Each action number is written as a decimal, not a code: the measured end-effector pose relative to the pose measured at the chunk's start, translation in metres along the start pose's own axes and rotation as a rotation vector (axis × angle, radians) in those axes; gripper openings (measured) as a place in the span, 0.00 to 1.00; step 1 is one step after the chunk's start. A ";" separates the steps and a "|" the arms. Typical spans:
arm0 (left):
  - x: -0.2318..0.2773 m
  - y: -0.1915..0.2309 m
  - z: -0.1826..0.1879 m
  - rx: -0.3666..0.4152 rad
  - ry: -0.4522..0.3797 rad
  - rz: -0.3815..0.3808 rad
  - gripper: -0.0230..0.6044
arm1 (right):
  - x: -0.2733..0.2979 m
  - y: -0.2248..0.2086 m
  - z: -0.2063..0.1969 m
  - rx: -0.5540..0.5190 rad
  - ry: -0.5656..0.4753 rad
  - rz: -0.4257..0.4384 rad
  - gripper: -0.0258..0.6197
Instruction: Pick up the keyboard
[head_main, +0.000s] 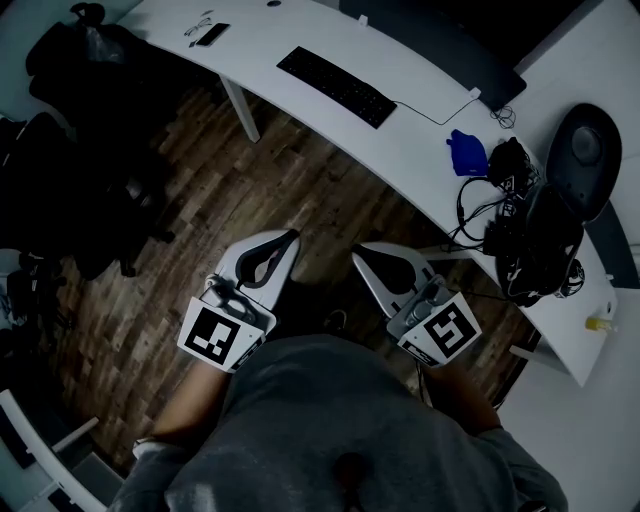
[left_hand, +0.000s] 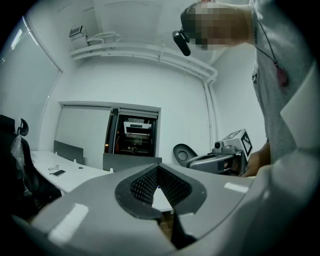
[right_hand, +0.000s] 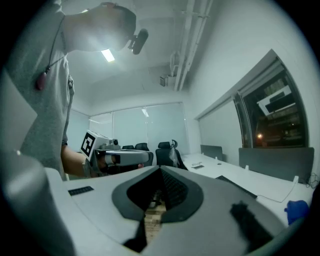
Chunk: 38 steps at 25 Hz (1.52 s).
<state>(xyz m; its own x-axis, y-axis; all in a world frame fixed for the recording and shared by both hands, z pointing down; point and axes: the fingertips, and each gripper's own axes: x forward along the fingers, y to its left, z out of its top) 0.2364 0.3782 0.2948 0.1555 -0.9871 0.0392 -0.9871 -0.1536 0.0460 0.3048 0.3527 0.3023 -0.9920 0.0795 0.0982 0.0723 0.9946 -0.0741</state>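
Observation:
The black keyboard (head_main: 335, 87) lies flat on the long white desk (head_main: 420, 150), far ahead of both grippers; its edge also shows in the right gripper view (right_hand: 237, 189). My left gripper (head_main: 290, 238) and right gripper (head_main: 362, 250) hover side by side over the wooden floor, held close to the person's body. Both are shut with nothing between their jaws. In the left gripper view the closed jaws (left_hand: 159, 170) point level toward the desk, and the right gripper's view (right_hand: 160, 170) shows the same. Each gripper sees the other beside it.
A phone (head_main: 210, 35) rests at the desk's far left. A blue object (head_main: 467, 153), tangled cables and headphones (head_main: 505, 205) and a round black item (head_main: 585, 150) crowd the desk's right end. Black office chairs (head_main: 80, 150) stand at the left, a desk leg (head_main: 240, 108) ahead.

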 end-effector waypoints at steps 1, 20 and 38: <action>0.003 0.009 0.000 -0.005 0.004 -0.012 0.05 | 0.009 -0.004 0.000 -0.002 0.001 -0.002 0.05; 0.037 0.197 -0.012 -0.059 0.080 -0.154 0.05 | 0.193 -0.073 0.014 0.003 0.028 -0.099 0.05; 0.156 0.273 -0.025 -0.056 0.135 -0.224 0.05 | 0.244 -0.207 0.007 0.047 0.052 -0.158 0.05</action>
<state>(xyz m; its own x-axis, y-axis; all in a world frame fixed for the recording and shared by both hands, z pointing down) -0.0084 0.1837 0.3383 0.3774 -0.9131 0.1543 -0.9243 -0.3613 0.1231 0.0466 0.1657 0.3349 -0.9839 -0.0731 0.1630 -0.0901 0.9909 -0.0996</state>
